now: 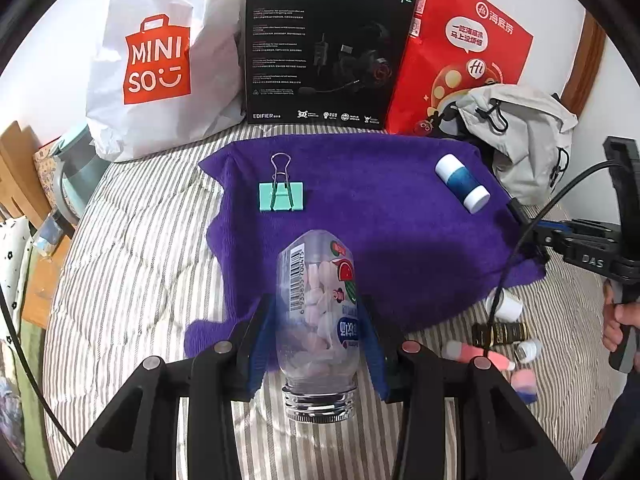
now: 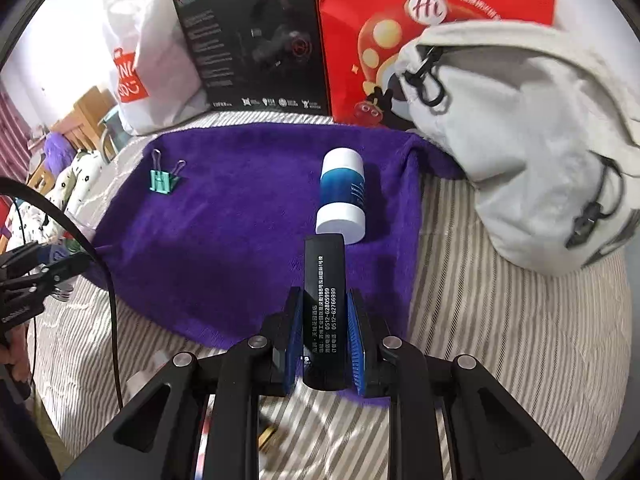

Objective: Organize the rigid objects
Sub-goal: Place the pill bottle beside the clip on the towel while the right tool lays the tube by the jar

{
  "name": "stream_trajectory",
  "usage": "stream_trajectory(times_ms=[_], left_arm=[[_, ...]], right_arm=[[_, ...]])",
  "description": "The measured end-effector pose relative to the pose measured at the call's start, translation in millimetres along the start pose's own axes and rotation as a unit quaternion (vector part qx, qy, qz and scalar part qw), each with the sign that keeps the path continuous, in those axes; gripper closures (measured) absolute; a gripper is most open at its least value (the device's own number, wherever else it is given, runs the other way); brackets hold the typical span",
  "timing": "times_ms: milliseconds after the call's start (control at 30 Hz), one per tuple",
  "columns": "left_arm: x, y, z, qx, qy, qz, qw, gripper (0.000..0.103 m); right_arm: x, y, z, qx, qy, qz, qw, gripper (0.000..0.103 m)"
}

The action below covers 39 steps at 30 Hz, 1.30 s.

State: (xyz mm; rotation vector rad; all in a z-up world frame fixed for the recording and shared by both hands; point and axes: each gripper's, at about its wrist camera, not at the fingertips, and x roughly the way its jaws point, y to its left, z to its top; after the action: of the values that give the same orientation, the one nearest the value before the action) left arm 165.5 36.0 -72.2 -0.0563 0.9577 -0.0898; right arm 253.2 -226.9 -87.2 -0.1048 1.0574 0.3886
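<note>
A purple towel point(image 1: 400, 216) point(image 2: 240, 216) lies spread on the striped bed. On it rest a mint binder clip point(image 1: 281, 197) point(image 2: 162, 181) at the left and a blue-and-white bottle point(image 1: 462, 182) point(image 2: 342, 196) at the right. My left gripper point(image 1: 318, 312) is shut on a clear candy bottle point(image 1: 316, 320), its threaded neck toward the camera, held over the towel's near edge. My right gripper point(image 2: 324, 304) is shut on a flat black box with white print point(image 2: 323, 308), just in front of the blue-and-white bottle. The right gripper's body point(image 1: 592, 252) also shows at the left wrist view's right edge.
Along the back stand a white Miniso bag point(image 1: 160, 60), a black headset box point(image 1: 324, 48) point(image 2: 256, 40) and a red paper bag point(image 1: 460, 48) point(image 2: 400, 32). A grey backpack point(image 1: 524, 132) point(image 2: 520, 140) sits right. Small items point(image 1: 500, 336) lie off the towel, near right.
</note>
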Motion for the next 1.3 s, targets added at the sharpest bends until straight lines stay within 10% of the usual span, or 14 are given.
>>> stream_trajectory(times_ms=[567,1300], left_arm=[[49.4,14.7,24.6,-0.012,0.024,0.002,0.9996,0.064],[91.4,7.3,45.6,0.013,0.041,0.047,0.998,0.064]], right_arm=[[44.7,2.9,1.5,-0.029,0.038,-0.012,0.999,0.072],[-0.2,-4.5,-15.3,0.011,0.004,0.001,1.0,0.052]])
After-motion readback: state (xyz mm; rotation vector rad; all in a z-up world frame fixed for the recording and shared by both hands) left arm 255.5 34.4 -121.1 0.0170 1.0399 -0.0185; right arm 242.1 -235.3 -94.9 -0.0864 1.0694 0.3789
